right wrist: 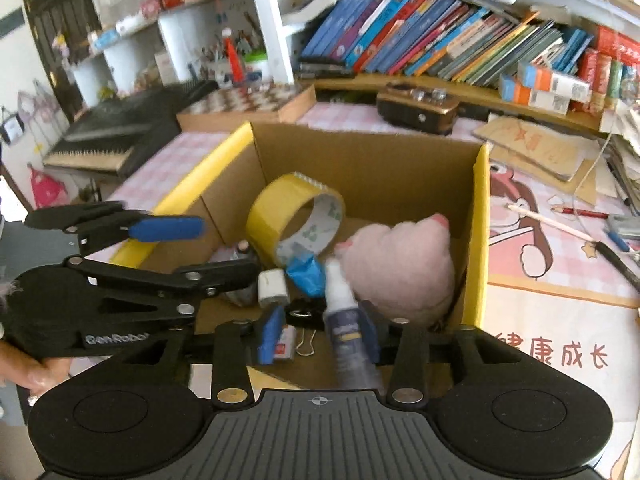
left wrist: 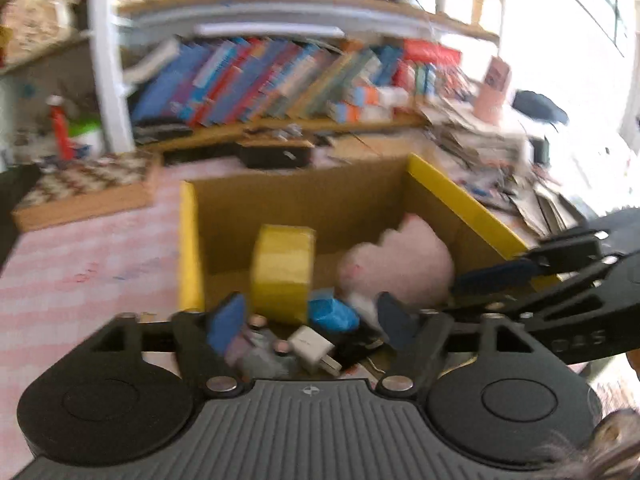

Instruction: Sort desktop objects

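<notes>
"GenRobot" is printed in white on the left gripper point(right wrist: 188, 246); "健康成长" is printed in red on the desk mat point(right wrist: 560, 320).

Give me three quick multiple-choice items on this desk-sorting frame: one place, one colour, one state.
1. Where is the yellow tape roll?
A. on the floor
B. in the cardboard box
C. on a chair

2. What colour is the plush toy?
A. green
B. black
C. pink

3. How is the cardboard box?
A. open at the top
B. taped shut
C. tipped on its side

Key: 1 B, the roll stands inside the box walls; 2 C, it is pale pink in both views; 3 A, the contents show from above and the flaps stand up.
</notes>
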